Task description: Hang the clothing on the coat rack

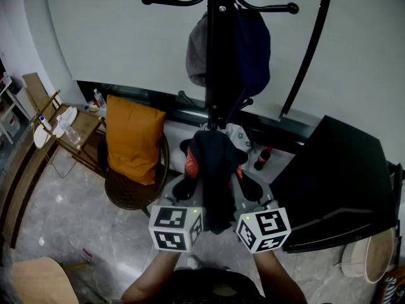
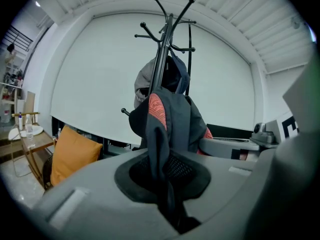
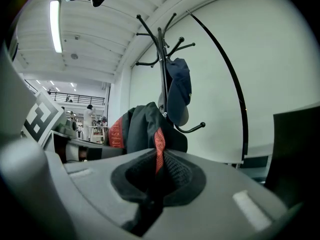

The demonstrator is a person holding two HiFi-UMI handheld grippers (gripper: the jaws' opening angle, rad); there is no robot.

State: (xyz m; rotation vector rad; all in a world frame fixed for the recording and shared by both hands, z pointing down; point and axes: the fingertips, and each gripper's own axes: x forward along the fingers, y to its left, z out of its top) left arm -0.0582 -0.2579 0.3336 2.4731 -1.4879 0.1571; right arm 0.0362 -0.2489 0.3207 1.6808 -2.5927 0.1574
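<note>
So this looks like the carry-and-lift part of the job: the dark jacket with red trim (image 1: 212, 170) is up off everything, bunched between the two tools, and it's not on a hook yet. The left gripper (image 1: 188, 195) has its jaws clamped down on a fold of the fabric, and in its own view the cloth runs right up out of the pinch. Same story for the right gripper (image 1: 248, 192), shut on a fold with a red stripe sticking up from between the jaws. The jacket sits in the middle, just near of the coat rack (image 1: 218, 56), maybe already brushing the pole, but I can't really tell. The two grippers are close together on either side of it, so most of the fabric is a lump on top and a tail hangs down between the marker cubes. A cap (image 1: 253, 49) already takes up a spot high on the rack, on the right of the pole. My guess for the next move: raise both grippers higher and farther in, find the collar or a loop, and drop it over a free peg, probably the top left peg (image 1: 166, 0). The tricky bit is that the jacket is so wadded up that it may slide off unless it gets spread first.
</note>
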